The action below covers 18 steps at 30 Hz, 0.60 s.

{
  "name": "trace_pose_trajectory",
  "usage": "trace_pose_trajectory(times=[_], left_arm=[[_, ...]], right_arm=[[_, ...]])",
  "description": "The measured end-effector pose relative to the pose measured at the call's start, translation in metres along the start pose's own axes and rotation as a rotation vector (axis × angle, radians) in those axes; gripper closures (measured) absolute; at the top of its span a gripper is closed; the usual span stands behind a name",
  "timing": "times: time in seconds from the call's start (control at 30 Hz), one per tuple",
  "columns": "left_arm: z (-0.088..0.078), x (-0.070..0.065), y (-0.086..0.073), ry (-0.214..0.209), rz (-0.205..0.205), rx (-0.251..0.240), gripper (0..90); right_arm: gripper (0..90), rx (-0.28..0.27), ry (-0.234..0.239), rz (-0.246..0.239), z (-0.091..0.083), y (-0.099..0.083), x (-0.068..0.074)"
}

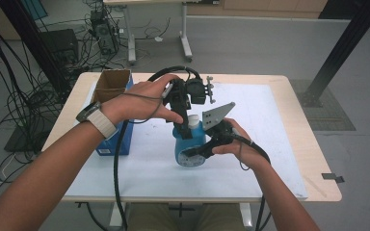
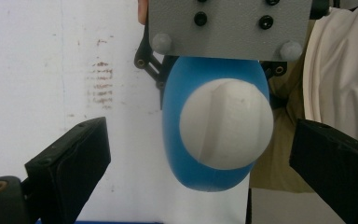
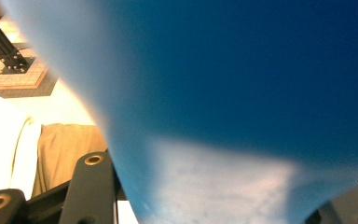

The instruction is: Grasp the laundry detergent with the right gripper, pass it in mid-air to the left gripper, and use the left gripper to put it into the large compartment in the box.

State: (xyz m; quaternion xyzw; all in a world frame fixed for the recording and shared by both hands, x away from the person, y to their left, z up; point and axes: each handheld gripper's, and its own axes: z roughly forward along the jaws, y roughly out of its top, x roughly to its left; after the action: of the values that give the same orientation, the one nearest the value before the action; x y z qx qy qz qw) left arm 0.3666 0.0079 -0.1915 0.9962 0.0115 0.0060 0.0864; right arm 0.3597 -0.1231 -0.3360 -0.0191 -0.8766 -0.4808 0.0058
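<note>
Even, soft indoor light fills the high view, with no hard shadows; faint, diffuse shade lies on the white desk (image 1: 270, 144) under the forearms. That picture is fairly sharp at the centre, and straight lines bow slightly toward its edges. The left gripper view is bright, the desk surface nearly washed out to white, while the white cap (image 2: 226, 123) of the blue bottle (image 2: 177, 140) is a little soft and the black claw pads in the foreground are dark and blurred. In the right gripper view the bottle is so close that it is a wholly unfocused blue mass with a pale hazy patch near the bottom; the background behind it is overexposed.
</note>
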Motion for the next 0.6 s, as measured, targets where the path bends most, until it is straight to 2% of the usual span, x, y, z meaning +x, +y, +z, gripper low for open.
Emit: trace_pose_trajectory(times=[0.6], left_arm=[[-0.0001,-0.0001,-0.0005,-0.001,0.0,-0.004,5.4]], right_arm=[[43.8,-0.003,0.003,0.007,-0.0004,-0.0019,-0.0007]])
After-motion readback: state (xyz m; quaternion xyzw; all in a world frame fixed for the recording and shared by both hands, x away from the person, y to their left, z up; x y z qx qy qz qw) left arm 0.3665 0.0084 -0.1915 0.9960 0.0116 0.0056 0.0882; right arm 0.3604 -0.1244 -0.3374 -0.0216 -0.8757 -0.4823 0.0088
